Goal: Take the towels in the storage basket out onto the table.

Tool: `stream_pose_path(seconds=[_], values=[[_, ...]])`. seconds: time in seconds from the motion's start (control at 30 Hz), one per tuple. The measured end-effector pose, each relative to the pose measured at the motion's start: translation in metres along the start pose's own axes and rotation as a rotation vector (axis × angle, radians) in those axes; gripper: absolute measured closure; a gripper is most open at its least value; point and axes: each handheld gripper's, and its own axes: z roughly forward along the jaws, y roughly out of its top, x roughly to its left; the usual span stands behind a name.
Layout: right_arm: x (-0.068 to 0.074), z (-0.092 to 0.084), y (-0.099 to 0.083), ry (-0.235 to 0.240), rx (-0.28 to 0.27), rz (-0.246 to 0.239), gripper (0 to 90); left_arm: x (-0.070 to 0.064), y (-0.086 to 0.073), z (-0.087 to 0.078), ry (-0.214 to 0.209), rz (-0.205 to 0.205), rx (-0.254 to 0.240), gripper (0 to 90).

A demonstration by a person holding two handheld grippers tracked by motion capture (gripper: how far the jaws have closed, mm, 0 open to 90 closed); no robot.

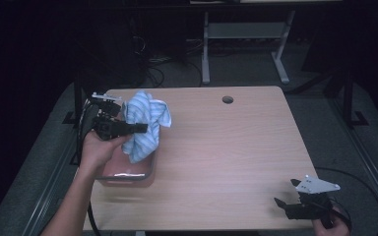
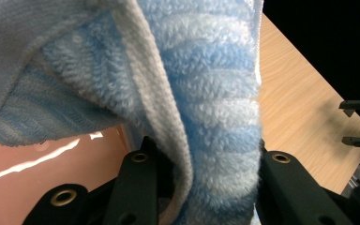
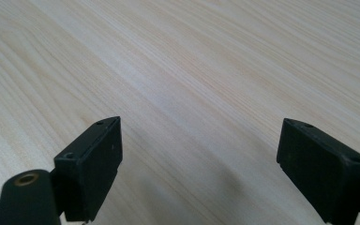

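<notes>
A blue-and-white striped towel [image 1: 145, 123] hangs bunched from my left gripper [image 1: 140, 129], which is shut on it above a pink translucent bin [image 1: 128, 172] at the table's left edge. In the left gripper view the towel [image 2: 206, 93] runs down between the two black jaws, which press on its folds, and the bin's pink wall [image 2: 51, 164] lies below. My right gripper [image 1: 288, 204] rests near the table's front right corner. Its jaws stand wide apart in the right gripper view [image 3: 199, 154], with bare wood between them.
The light wooden table [image 1: 226, 157] has a round cable hole [image 1: 228, 100] near its far edge. Beyond the table stand a white desk frame [image 1: 246, 44] and loose cables on a dark floor. A cable trails from the right gripper off the right edge.
</notes>
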Motion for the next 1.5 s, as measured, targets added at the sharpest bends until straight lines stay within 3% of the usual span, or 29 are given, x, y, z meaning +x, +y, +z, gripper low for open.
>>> stream_pose_path(seconds=[0.67,1.17,1.5], values=[[-0.001,-0.001,-0.001,0.008,-0.009,0.013,13.9,-0.008,0.015,0.019,-0.014,0.003,-0.005,68.3],[-0.002,-0.001,-0.001,0.006,-0.007,0.007,13.9,-0.028,0.025,0.049,-0.058,0.034,0.026,68.1],[0.000,0.000,0.000,0.010,-0.006,-0.001,13.9,-0.037,0.027,0.060,-0.078,0.051,0.036,68.0]])
